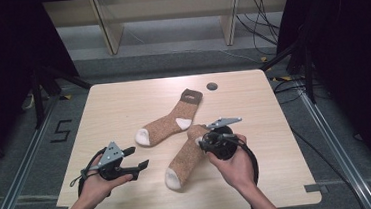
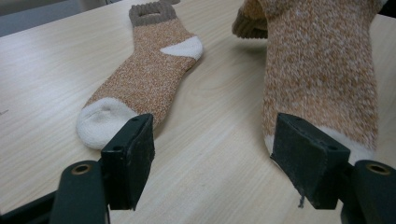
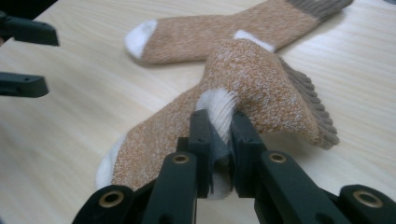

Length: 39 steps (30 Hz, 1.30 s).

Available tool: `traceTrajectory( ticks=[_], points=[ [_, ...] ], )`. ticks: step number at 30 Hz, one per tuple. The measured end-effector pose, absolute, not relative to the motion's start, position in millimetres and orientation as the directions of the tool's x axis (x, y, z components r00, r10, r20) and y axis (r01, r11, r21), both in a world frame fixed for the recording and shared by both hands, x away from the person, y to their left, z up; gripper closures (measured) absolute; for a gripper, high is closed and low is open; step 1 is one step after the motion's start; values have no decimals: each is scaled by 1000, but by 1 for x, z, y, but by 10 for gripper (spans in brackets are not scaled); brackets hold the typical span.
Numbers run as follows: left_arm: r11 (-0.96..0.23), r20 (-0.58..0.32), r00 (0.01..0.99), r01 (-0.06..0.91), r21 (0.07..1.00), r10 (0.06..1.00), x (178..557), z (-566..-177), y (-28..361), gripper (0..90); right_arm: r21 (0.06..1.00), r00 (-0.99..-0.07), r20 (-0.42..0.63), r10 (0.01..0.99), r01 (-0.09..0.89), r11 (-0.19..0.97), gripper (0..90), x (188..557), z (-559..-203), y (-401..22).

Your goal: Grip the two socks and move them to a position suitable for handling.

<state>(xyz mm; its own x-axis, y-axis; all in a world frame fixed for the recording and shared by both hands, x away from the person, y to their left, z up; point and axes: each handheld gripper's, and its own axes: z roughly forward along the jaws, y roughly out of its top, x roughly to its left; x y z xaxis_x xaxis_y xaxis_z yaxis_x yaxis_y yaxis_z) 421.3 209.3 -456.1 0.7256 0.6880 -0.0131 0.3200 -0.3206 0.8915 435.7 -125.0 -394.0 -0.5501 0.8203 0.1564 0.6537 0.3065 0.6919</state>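
Note:
Two brown knit socks with white toes and heels lie on the wooden table (image 1: 123, 104). The far sock (image 1: 167, 123) (image 2: 149, 79) (image 3: 201, 35) lies flat, its dark cuff pointing away. On the near sock (image 1: 184, 162) (image 2: 317, 70) (image 3: 252, 79), my right gripper (image 1: 201, 142) (image 3: 219, 135) is shut on the white heel patch. The leg part is lifted and folded over, while the toe stays on the table. Left of that toe my left gripper (image 1: 138, 157) (image 2: 215, 158) stands open with bare wood between its jaws, and it shows at the far left in the right gripper view (image 3: 23, 56).
A round dark hole (image 1: 212, 86) sits near the table's far edge, behind the far sock's cuff. Cables (image 1: 262, 23) run over the floor past the far right corner, and wooden frame legs (image 1: 110, 32) stand behind the table.

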Motion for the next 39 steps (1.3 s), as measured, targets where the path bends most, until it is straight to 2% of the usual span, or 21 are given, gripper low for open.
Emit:
traceTrajectory(
  ticks=[10,17,19,20,22,27,28,29,30,31,33,37,39],
  points=[
    [-347,1,754,301,888,657,399,-450,210,291,683,-575,144,805,646,339,814,403,-400,-102],
    [-441,-22,832,316,840,555,380,-467,186,325,600,-568,162,807,706,376,766,393,-436,-84],
    [-480,-20,854,311,820,519,375,-475,179,344,581,-573,161,804,713,392,729,394,-446,-83],
    [-525,-24,876,310,793,482,372,-482,173,363,568,-583,152,798,712,412,667,395,-455,-83],
    [-560,-13,886,305,770,464,369,-487,171,387,557,-607,136,783,701,446,581,397,-459,-86],
    [-590,-10,890,310,745,456,369,-493,171,429,588,-590,138,795,695,414,522,403,-446,-97],
    [-586,-12,886,317,746,464,368,-494,171,429,596,-582,133,802,694,405,517,407,-442,-100],
    [-603,1,889,310,735,458,369,-495,172,434,607,-554,106,826,693,388,498,427,-437,-111],
    [-603,1,889,310,735,458,369,-495,172,436,607,-554,106,826,693,388,498,427,-437,-111],
    [-597,-7,883,323,734,470,369,-496,171,438,614,-530,80,844,694,377,499,452,-439,-123],
    [-597,-4,881,323,734,472,368,-497,171,444,614,-529,73,845,692,380,499,460,-440,-127],
    [-608,-11,883,331,722,468,371,-498,173,450,632,-544,44,838,665,399,473,499,-456,-136],
    [-606,-13,880,338,721,475,371,-498,173,452,622,-544,64,837,678,392,468,506,-461,-135]
  ],
)
